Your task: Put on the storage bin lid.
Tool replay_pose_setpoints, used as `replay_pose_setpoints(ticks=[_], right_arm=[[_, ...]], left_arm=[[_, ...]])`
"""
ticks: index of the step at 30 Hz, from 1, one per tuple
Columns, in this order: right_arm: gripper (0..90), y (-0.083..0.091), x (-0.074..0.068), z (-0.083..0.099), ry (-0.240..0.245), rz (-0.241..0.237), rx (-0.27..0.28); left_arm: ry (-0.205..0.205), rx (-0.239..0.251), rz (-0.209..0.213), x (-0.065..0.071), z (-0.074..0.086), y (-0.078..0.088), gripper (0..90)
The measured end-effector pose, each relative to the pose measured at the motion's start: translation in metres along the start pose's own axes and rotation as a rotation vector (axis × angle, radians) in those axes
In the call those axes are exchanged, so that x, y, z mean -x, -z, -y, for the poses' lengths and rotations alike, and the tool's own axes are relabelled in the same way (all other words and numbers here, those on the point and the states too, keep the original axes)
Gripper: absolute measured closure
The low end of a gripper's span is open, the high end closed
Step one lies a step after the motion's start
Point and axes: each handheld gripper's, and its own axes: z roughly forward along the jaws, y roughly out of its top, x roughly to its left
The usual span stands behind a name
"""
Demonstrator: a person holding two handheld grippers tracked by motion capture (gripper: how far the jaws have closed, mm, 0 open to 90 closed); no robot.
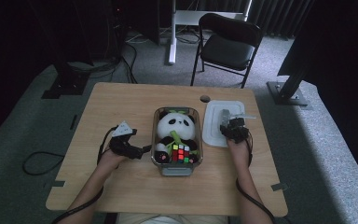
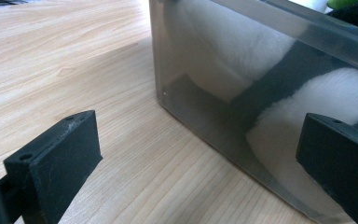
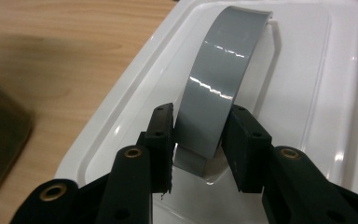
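The white lid lies flat on the bench near its right edge, just beside the clear box, and a grey handle strap arches up from its middle. My right tongs stand on either side of this strap, and both pads look to be touching its edges, so I read them as clamped on it. In the high view the right tongs sit over the near part of the lid.

The box stands at the middle of the bench and holds a plush panda and a colour cube. My left tongs are wide apart, low over the wood beside the left wall of the box.

The bench is pale wood. Around it there is grey carpet, a black folding chair behind the far edge, and dark curtains.
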Motion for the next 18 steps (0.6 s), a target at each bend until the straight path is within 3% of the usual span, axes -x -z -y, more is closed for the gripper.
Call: replay_pose_setpoints(ticks=[7,12,16,18], right_arm=[[64.1,0.009,0.003,0.013,0.093,-0.124,-0.048],[62.7,0.017,0.005,0.025,0.117,-0.134,-0.060],[60.9,0.018,0.009,0.032,0.102,-0.145,-0.070],[55.0,0.018,0.009,0.033,0.105,-0.131,-0.064]], left_arm=[[-0.009,-0.002,0.000,0.001,-0.001,0.000,0.4],[-0.013,-0.006,-0.003,0.002,-0.001,-0.002,0.4],[-0.020,-0.014,-0.003,0.003,-0.001,-0.005,0.4],[-0.023,-0.017,-0.003,0.004,-0.001,-0.006,0.4]])
